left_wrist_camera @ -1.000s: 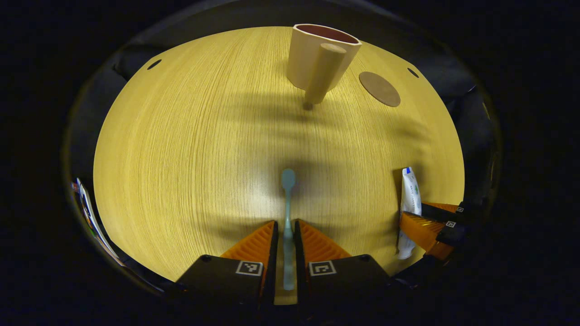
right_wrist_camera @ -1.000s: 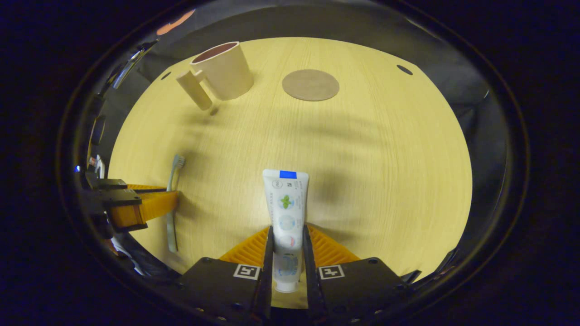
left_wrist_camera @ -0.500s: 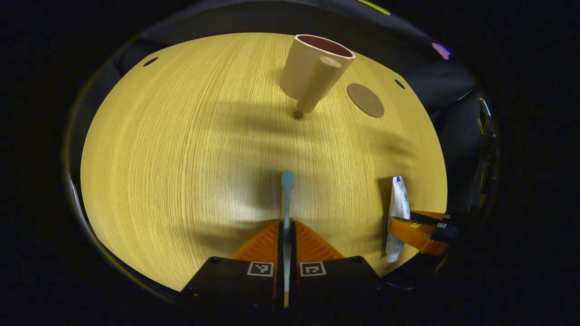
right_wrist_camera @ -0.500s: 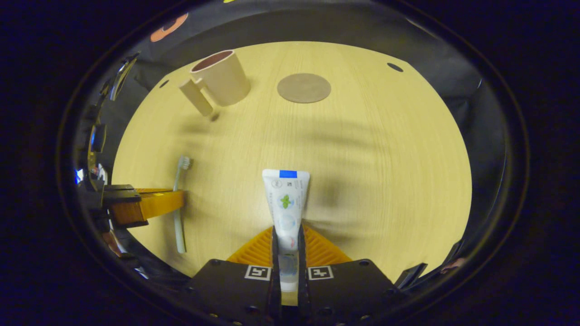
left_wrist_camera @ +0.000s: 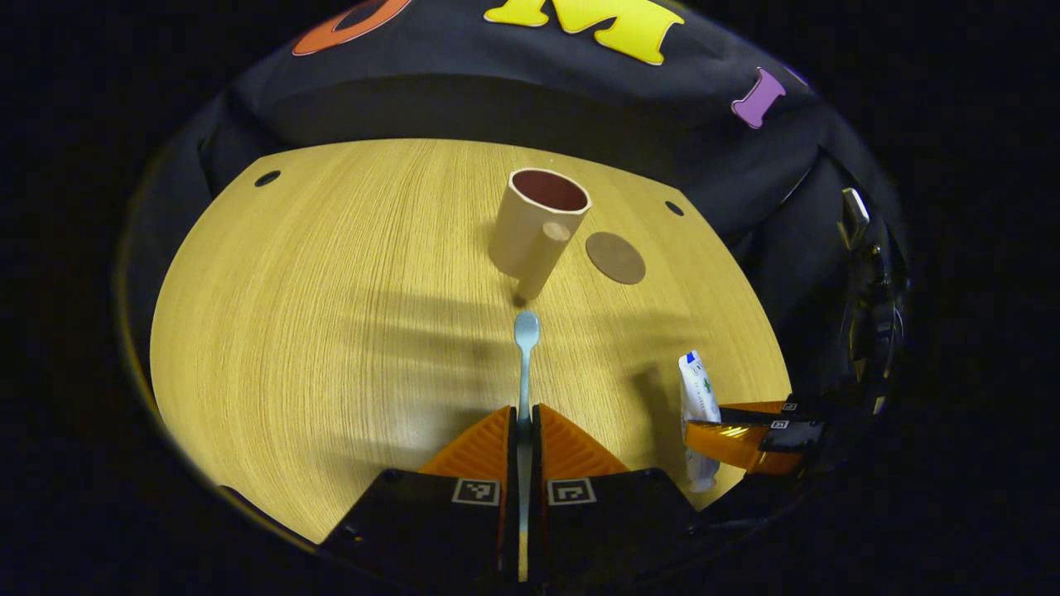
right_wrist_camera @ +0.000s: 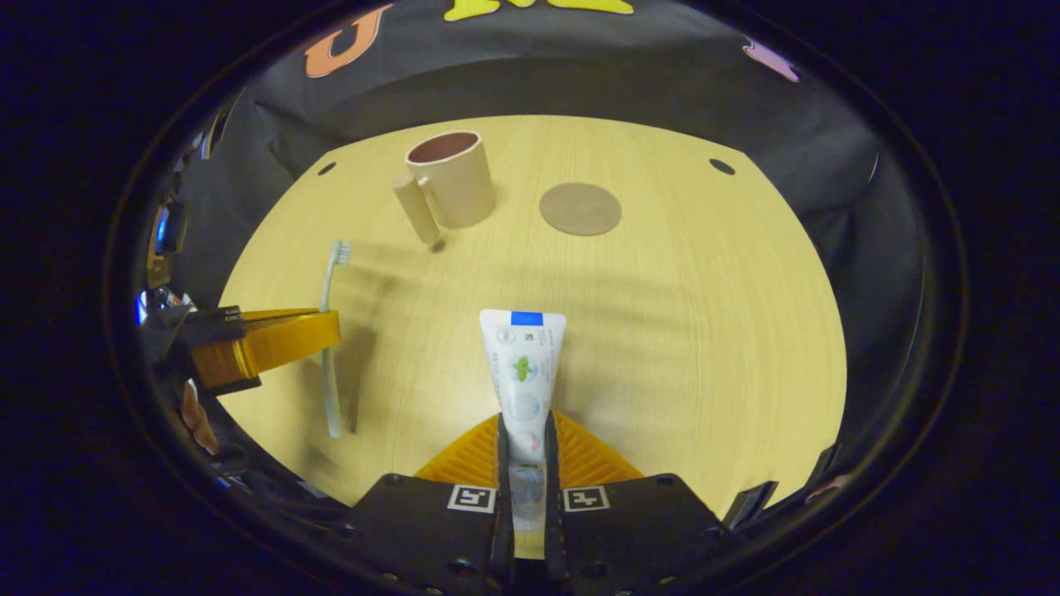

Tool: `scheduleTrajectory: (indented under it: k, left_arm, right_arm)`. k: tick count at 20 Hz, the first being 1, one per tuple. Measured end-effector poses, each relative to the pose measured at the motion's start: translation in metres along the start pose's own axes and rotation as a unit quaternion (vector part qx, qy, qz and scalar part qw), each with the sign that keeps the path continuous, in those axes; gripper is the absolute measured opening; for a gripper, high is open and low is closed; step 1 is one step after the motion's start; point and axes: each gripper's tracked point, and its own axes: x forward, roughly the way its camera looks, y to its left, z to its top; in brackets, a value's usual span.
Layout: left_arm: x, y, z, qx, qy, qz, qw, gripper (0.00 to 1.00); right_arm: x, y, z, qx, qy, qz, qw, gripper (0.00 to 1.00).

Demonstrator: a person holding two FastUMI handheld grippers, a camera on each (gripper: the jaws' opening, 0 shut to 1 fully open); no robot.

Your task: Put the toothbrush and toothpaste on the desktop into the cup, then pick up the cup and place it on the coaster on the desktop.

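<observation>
The wooden counter (left_wrist_camera: pixel 331 331) is the largest thing in both views, pale and grained, with small dark holes near its far corners. Toward its far side stands the cup (left_wrist_camera: pixel 534 219), upright, cream outside and dark red inside, its thick handle pointing toward the near side; in the right gripper view the cup (right_wrist_camera: pixel 451 178) stands left of centre. Just beside the cup, lying flat on the counter and apart from it, is the round brown coaster (left_wrist_camera: pixel 615 257), also seen in the right gripper view (right_wrist_camera: pixel 580 209).

The right gripper (right_wrist_camera: pixel 527 447) has its fingers pressed narrow around the lower part of the toothpaste (right_wrist_camera: pixel 522 364), whose flat crimped end points forward above the counter. In the left gripper view the same toothpaste (left_wrist_camera: pixel 697 389) shows at the right, held in that gripper (left_wrist_camera: pixel 729 430).

The left gripper (left_wrist_camera: pixel 522 430) has its fingers closed tight on the handle of the toothbrush (left_wrist_camera: pixel 525 348), head forward, pointing toward the cup. The right gripper view shows the toothbrush (right_wrist_camera: pixel 330 348) at the left, clamped in the left gripper (right_wrist_camera: pixel 281 341).
</observation>
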Motion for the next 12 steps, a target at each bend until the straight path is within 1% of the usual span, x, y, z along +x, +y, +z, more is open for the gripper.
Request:
scheduleTrajectory:
  k: [4, 7, 10, 12]
  left_arm:
    - [-0.021, 0.000, 0.025, 0.029, -0.043, -0.013, 0.999, 0.07]
    - [-0.033, 0.002, 0.049, 0.050, -0.078, -0.021, 0.995, 0.07]
    - [-0.044, 0.000, 0.084, 0.071, -0.120, -0.025, 0.990, 0.07]
    - [-0.058, -0.002, 0.110, 0.092, -0.162, -0.027, 0.982, 0.07]
  right_arm:
    - [-0.005, 0.000, 0.007, -0.004, -0.046, -0.007, 0.999, 0.15]
    - [-0.017, -0.004, 0.014, -0.005, -0.092, -0.017, 0.996, 0.15]
    - [-0.017, -0.007, 0.019, 0.008, -0.134, -0.036, 0.990, 0.14]
    - [-0.013, -0.007, 0.019, 0.015, -0.171, -0.046, 0.984, 0.15]
